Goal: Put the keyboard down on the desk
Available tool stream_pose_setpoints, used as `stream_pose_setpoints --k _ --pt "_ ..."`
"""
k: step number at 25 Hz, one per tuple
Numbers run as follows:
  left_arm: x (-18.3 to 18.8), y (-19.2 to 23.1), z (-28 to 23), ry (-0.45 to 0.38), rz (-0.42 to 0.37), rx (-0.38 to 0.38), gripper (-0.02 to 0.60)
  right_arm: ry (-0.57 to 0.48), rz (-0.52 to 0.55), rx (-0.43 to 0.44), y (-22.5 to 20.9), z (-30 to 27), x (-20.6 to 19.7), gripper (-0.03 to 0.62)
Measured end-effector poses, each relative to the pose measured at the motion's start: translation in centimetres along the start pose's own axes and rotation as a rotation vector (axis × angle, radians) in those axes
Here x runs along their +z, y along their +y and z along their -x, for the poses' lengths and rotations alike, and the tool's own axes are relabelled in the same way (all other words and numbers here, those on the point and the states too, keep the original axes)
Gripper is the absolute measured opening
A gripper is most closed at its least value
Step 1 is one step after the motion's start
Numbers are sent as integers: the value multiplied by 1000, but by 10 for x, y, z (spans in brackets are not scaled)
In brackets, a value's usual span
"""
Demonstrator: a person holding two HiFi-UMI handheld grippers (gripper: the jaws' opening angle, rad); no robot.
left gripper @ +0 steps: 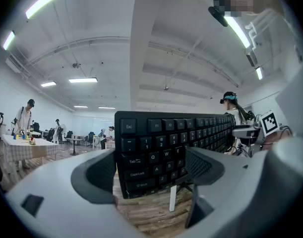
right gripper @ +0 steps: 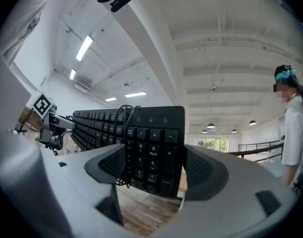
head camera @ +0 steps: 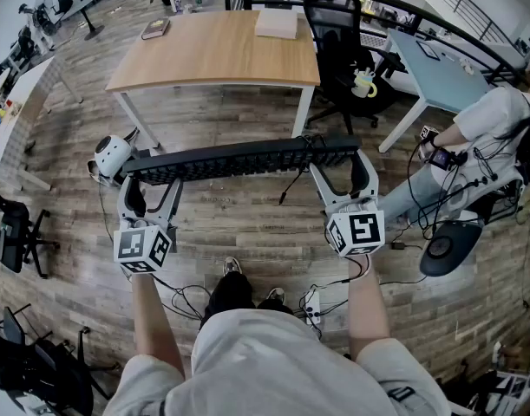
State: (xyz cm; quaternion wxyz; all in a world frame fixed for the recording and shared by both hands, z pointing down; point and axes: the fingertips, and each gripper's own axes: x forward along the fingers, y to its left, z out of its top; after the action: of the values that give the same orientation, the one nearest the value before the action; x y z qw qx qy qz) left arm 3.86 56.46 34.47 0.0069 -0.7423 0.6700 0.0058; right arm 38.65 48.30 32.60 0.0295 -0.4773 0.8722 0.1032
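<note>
Keyboard and goal were well apart: the wooden desk stood ahead across the floor, its near edge roughly parallel to the load. The black keyboard hung in the air in front of the person, long axis running left to right. The left gripper was clamped on its Esc end and the right gripper on its numpad end, neither nearer the desk. Its cable dangled loose.

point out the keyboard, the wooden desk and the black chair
keyboard (head camera: 238,159), head view, middle of its key rows
wooden desk (head camera: 212,55), head view, bare part of its top
black chair (head camera: 334,24), head view, its backrest
</note>
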Motion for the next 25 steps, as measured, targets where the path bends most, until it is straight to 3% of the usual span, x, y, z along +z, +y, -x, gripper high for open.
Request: stream_pose_setpoints --k 15,25 --pt "-27 0 -21 39 43 -64 430 49 24 -33 -3 3 -15 365" --pt "-30 45 -75 41 65 -117 430 65 47 -78 6 -51 -18 365"
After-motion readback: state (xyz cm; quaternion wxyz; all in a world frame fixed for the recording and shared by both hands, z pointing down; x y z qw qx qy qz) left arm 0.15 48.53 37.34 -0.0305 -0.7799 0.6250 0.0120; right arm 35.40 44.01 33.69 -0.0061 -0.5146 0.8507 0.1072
